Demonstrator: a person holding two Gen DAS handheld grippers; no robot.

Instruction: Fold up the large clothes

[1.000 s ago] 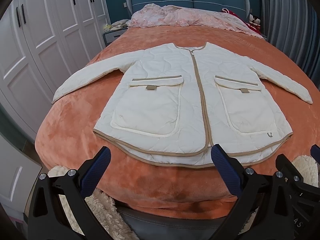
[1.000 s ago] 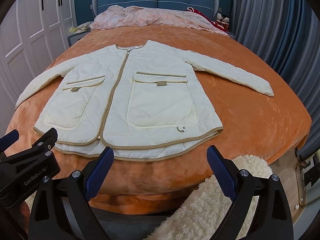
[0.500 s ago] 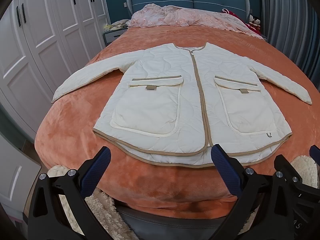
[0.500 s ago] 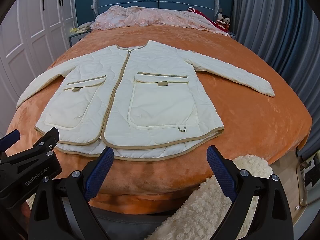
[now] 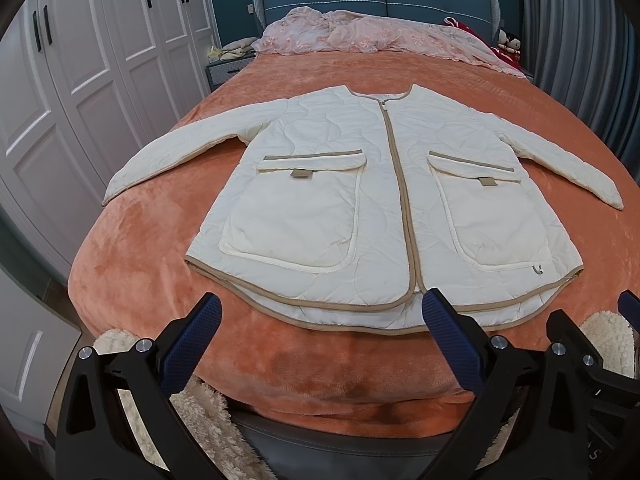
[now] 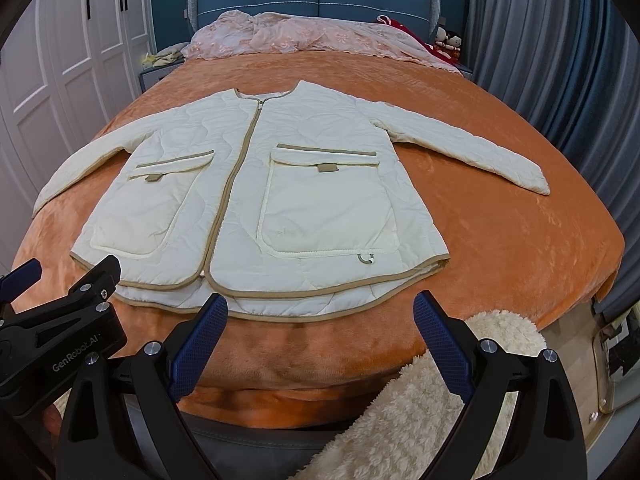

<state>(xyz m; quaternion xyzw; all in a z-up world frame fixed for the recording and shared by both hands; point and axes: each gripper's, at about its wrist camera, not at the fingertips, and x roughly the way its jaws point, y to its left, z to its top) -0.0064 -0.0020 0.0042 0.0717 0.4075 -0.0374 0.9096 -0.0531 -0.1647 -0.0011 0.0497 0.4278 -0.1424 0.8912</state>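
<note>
Little has moved since a second ago: both views have crept only slightly toward the bed, and the quilted jacket point(image 5: 384, 216) lies just as it did. Cream with tan trim, it is spread flat and front-up on the orange blanket point(image 5: 320, 368), zipped closed, both sleeves stretched out to the sides and its curved hem toward the foot of the bed. The left claw point(image 5: 320, 320) hangs above the blanket's near edge just short of the hem, its blue pads point(image 5: 192, 340) spread wide and holding nothing. The right claw point(image 6: 320, 320) is likewise splayed and empty, just beside it — each one's black frame shows in the other's view. Fluffy cream fabric point(image 6: 420, 408) sits below the claws. A pink lace cover point(image 6: 312, 36) lies bunched at the headboard.
</note>
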